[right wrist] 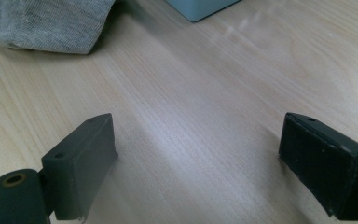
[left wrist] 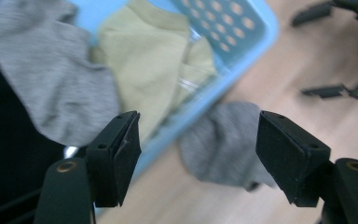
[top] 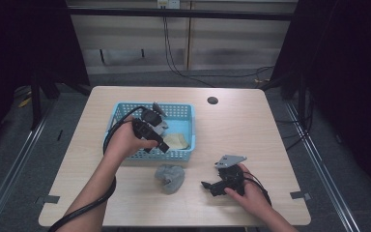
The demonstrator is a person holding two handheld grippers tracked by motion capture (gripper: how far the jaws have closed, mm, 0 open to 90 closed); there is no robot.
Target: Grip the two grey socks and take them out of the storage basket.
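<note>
High view: no legible txt; left gripper [top: 158, 141] open over basket [top: 183, 113]

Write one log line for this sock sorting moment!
left tongs: open, empty, over blue basket | basket: yellow sock, grey sock | table: other grey sock | right tongs: open, empty, low over table

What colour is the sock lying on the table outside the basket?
Grey. The sock shows best in the high view, in front of the blue basket.
</note>
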